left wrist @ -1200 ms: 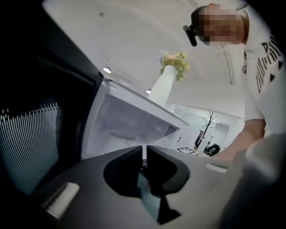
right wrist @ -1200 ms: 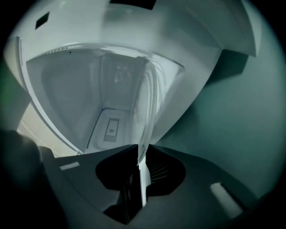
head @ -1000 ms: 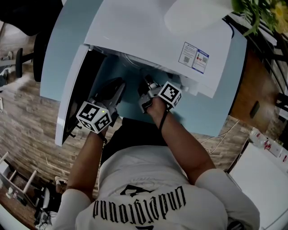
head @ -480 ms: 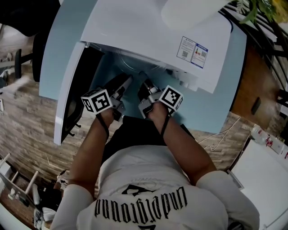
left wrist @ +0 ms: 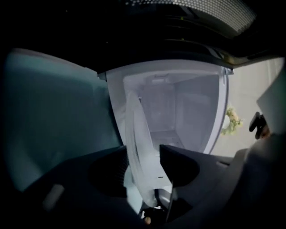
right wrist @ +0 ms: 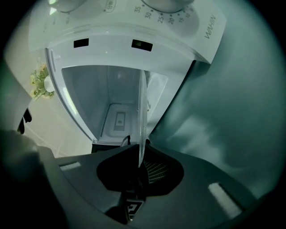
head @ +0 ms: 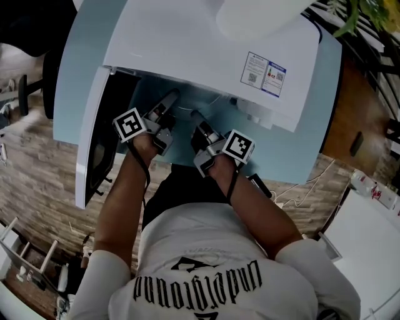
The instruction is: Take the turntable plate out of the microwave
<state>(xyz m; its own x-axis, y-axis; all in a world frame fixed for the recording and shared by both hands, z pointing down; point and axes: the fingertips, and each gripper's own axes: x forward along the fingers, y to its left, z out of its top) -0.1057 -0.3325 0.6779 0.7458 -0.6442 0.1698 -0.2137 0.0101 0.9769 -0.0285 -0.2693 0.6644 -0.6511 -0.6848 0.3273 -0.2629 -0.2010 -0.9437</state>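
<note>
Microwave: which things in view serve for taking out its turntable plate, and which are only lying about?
Job: microwave, its open door, turntable plate.
Lying about: plant, white object on the microwave, floor cable.

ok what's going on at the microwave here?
A person works two handheld grippers at the open microwave. The right gripper is clamped on the rim of the glass turntable plate. The left gripper has just been opening its fingers, which stand either side of the plate without gripping it. The plate appears to be at the cavity's mouth.
</note>
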